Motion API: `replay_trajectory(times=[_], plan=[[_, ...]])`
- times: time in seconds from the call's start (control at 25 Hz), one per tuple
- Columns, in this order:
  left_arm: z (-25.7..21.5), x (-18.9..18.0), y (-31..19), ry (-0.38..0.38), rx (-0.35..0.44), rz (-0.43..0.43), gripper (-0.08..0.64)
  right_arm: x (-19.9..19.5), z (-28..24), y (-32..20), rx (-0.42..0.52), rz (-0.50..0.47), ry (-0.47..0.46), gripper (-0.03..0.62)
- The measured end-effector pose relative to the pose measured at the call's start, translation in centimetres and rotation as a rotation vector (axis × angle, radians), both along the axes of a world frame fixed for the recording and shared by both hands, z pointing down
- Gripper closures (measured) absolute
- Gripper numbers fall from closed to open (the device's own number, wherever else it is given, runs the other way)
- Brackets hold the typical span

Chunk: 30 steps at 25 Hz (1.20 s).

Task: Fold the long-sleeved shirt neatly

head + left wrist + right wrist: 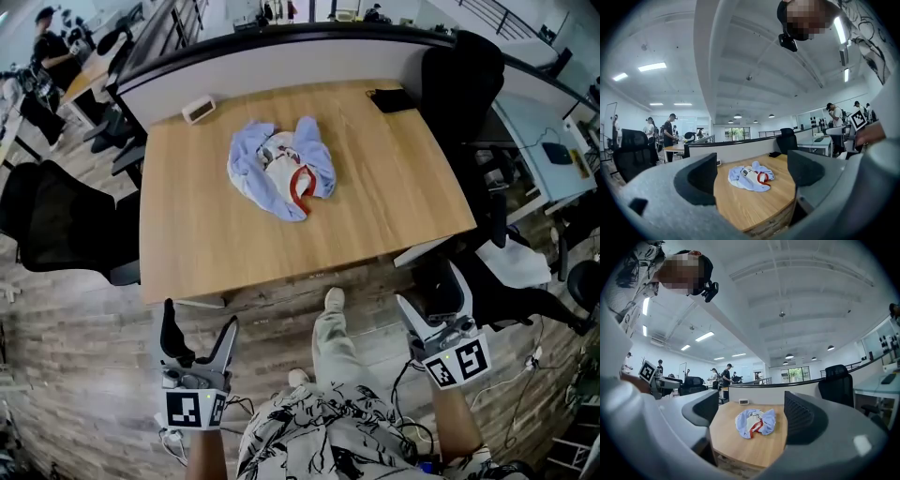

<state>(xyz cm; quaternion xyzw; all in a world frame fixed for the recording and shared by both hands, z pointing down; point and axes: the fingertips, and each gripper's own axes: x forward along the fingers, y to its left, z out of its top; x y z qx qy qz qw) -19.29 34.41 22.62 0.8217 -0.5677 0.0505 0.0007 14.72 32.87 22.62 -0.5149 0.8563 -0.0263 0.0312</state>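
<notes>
- Roughly in the middle of the wooden table (pixel 234 253), toward its far half, lies the long-sleeved shirt (pixel 281 169). It is a crumpled, unfolded heap of pale blue and white cloth with a red trim showing.
- Both grippers hang well short of the table's near edge, over the plank floor (pixel 84 375), and neither touches the shirt.
- The left gripper (pixel 200 319) is at the near left. Its own view shows its jaws spread wide with nothing between them, and the shirt and tabletop appear through the gap.
- The right gripper (pixel 431 295) is at the near right. Its jaws are likewise spread apart and hold nothing.
- Between the two grippers, the person's leg and shoe (pixel 333 302) reach toward the table's near edge.
- A small white device (pixel 198 110) sits at the far left corner of the table, and a flat black object (pixel 392 99) at the far right corner. Both are well apart from the shirt.
- A curved partition (pixel 281 61) runs along the far side of the table.
- One black office chair (pixel 455 75) stands at the far right corner, another black chair (pixel 56 220) to the left of the table, and a third chair (pixel 497 291) just beyond the right gripper.
- A person in black (pixel 52 56) stands at a desk far off to the left.
</notes>
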Motion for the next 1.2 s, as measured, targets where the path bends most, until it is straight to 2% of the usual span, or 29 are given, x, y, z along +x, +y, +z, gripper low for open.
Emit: replay_trajectory(times=[0.4, 0.6, 0.72, 0.84, 0.96, 1.2], plan=[[1.4, 5.8, -15.9, -0.089, -0.074, 0.051, 0.100, 2.3, 0.8, -19.2, -0.050, -0.127, 0.032, 0.161], [2.6, 7.6, -21.7, -0.119, -0.145, 0.054, 0.100, 1.7, 1.9, -26.1, -0.066, -0.257, 0.125, 0.161], [4.6, 8.9, -23.5, -0.193, -0.194, 0.109, 0.100, 0.4, 4.4, -28.3, -0.105, -0.359, 0.210, 0.163], [7.2, 10.3, -25.4, -0.296, -0.215, 0.226, 0.100, -1.5, 7.3, -30.0, -0.132, -0.434, 0.267, 0.164], [10.8, 10.8, -27.2, -0.286, -0.281, 0.283, 0.100, -3.2, 11.3, -31.2, -0.195, -0.497, 0.317, 0.173], [20.8, 13.2, -29.3, -0.325, -0.400, 0.432, 0.098, -6.4, 22.0, -31.6, -0.331, -0.684, 0.540, 0.193]])
